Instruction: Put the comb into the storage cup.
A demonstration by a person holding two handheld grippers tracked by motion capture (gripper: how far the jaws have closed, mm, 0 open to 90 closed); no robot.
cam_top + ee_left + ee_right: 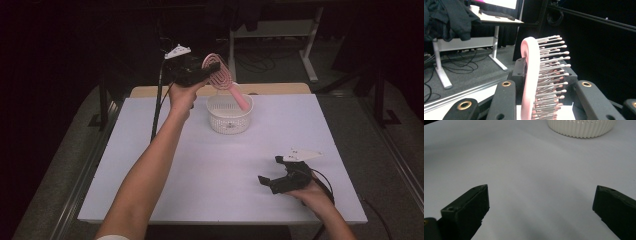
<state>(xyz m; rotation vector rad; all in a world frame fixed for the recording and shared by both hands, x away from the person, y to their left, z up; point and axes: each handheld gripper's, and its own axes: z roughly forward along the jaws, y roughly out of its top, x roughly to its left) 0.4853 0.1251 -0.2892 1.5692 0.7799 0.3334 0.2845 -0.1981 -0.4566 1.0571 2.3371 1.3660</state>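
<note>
two grippers were at work, and the step in hand looked like putting the pink hairbrush (221,76) into the white basket (229,122) at the far middle of the white table (175,175). the left gripper (202,70) held the brush up in the air, above and just behind the basket, its jaws pinching the bristled head while the handle slanted down with its tip over the basket's rim or just inside it; which of the two could not be told. in the left gripper view the brush head (534,75) stood edge-on between the two black jaws, bristles pointing to one side. the next move probably called for lowering the brush until more of it sat inside the basket, then easing the jaws apart so it would not tip out. the right gripper (272,181) rested near the front right of the table, jaws spread wide and holding nothing, well apart from the basket (580,127).
</note>
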